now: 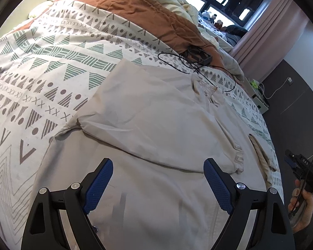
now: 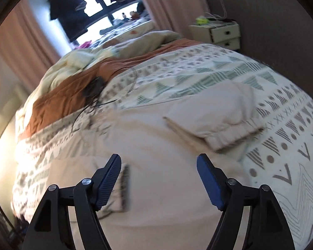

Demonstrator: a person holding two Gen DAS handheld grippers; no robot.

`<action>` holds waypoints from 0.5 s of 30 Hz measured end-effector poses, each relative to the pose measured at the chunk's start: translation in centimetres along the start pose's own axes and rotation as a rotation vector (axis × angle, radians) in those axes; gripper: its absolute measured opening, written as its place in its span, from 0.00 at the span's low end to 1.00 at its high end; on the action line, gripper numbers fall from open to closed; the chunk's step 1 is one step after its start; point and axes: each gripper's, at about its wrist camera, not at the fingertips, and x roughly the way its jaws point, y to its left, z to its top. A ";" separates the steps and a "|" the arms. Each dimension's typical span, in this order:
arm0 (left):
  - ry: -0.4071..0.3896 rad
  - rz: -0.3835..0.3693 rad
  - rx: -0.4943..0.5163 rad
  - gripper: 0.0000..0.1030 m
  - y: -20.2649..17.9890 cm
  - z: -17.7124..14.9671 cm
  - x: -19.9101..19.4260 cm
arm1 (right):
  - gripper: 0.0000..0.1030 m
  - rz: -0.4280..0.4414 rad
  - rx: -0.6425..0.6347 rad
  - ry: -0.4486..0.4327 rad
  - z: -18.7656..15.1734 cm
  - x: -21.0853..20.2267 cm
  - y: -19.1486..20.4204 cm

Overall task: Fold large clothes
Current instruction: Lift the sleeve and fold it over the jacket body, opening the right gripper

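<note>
Cream zip-front jacket (image 1: 148, 125) lies flat on a bed, on top of a patterned duvet (image 1: 52, 62) printed with green and grey triangles, dots, crosses and zigzags. In the left wrist view one sleeve (image 1: 156, 143) is folded across the jacket body, its elastic cuff (image 1: 238, 160) ending near the right edge of the garment. Collar (image 1: 204, 91) sits at the far end.

Left gripper (image 1: 158, 174) hovers over the near part of the jacket, jaws wide apart, nothing between the blue pads (image 1: 100, 185). Right gripper (image 2: 159, 171) is also spread open above the cream fabric, nothing pinched; the right wrist view is motion-blurred. In the left wrist view the right gripper (image 1: 302, 166) shows at the far right edge in a hand (image 1: 302, 210); white lettering on its black body appears to read "DAS", small and hard to confirm.

A black cable (image 1: 198, 68) and a small black box (image 1: 204, 59) lie on the duvet beyond the collar, beside a rust-brown blanket (image 1: 146, 10). A bedside drawer unit (image 2: 219, 33) stands far right in the right wrist view, pink curtains (image 2: 164, 4) beside the window. No other writing is readable.
</note>
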 end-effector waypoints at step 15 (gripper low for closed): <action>0.042 0.098 0.060 0.87 -0.4 -0.5 4.2 | 0.73 0.094 0.350 0.080 1.4 7.6 -13.0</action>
